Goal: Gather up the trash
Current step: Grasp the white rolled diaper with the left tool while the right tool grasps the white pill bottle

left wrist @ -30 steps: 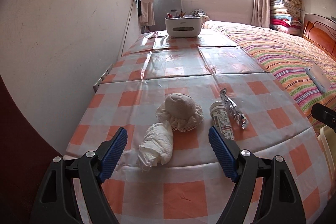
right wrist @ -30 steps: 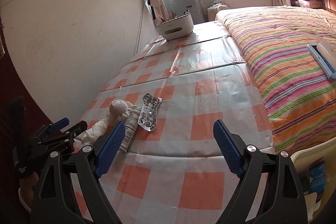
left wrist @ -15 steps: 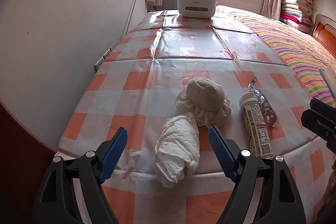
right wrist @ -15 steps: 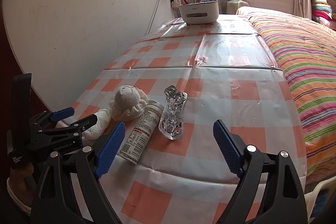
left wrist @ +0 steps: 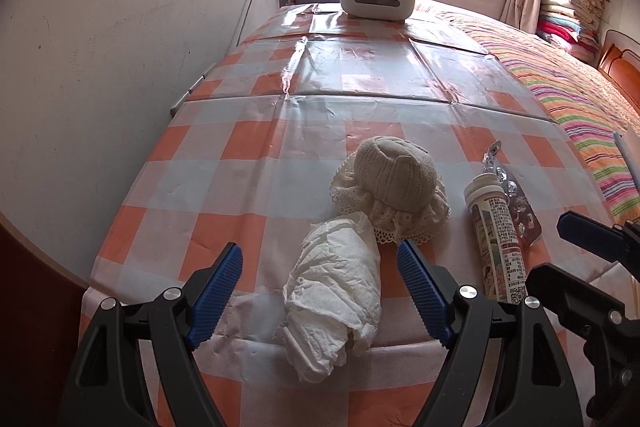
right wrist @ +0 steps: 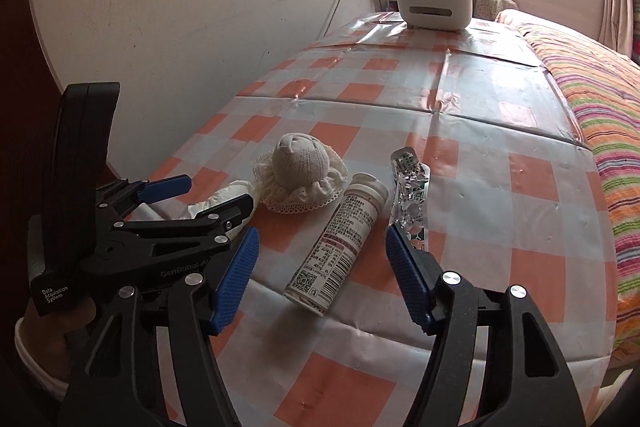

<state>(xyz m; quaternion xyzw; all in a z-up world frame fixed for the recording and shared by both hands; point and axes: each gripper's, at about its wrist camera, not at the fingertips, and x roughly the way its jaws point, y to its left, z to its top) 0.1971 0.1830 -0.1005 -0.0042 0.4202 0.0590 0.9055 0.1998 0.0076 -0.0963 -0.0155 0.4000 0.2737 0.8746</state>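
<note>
Closing now: right tongs [right wrist: 322,259], narrower than a moment ago, astride the lying pill bottle [right wrist: 338,243] without pressing it yet. Left tongs [left wrist: 320,291] wide, nearer than before, flanking the crumpled tissue [left wrist: 334,297] at the checked surface [left wrist: 248,155] edge. Probably two pickups at once; blister pack [right wrist: 408,195] and lace hat [right wrist: 300,179] untouched.

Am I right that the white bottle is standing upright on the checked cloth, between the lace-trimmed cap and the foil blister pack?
Not quite: the white bottle is lying on its side, not upright, as the right wrist view shows. The rest holds: it rests on the checked cloth, between the lace-trimmed cap and the foil blister pack.
</note>
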